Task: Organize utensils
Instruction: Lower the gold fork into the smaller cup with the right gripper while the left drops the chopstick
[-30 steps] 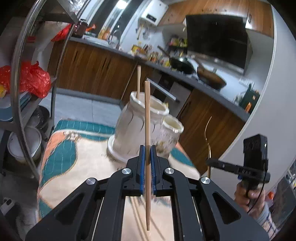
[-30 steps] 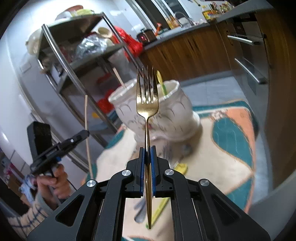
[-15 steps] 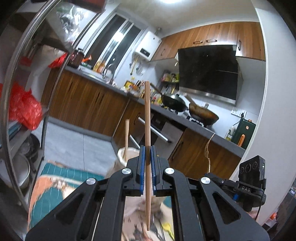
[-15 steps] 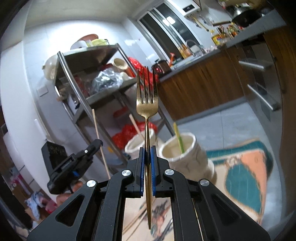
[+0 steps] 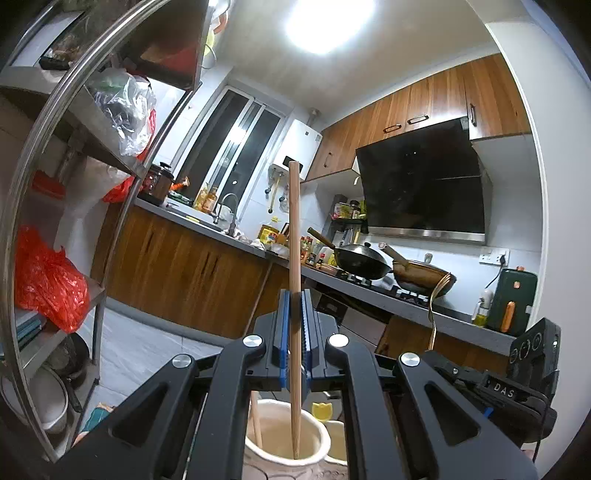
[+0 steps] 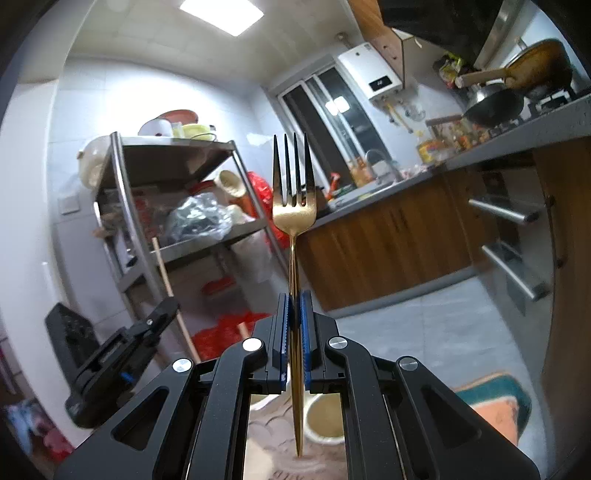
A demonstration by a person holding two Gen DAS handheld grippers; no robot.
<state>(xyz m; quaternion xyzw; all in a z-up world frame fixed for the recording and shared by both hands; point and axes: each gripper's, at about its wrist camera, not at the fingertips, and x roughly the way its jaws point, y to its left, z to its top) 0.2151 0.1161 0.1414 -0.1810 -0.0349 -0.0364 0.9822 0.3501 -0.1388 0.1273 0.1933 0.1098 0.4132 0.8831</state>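
Here the left gripper (image 5: 294,347) is clamped on a wooden chopstick (image 5: 293,236) — light, stiff, held near mid-length, its tip just above the ceramic holder (image 5: 284,452) below. The right gripper (image 6: 293,343) pinches a gold fork (image 6: 294,206) by its slick handle — slippage is likely.

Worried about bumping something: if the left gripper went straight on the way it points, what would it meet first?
Open air looks free ahead of the left gripper; eventually the wooden cabinets under the counter, though depth is unclear.

Bright ceiling light (image 5: 319,22) glares overhead above the gripper; fisheye bends the edges dark, and the floor (image 6: 443,332) ahead looks slightly blurred.
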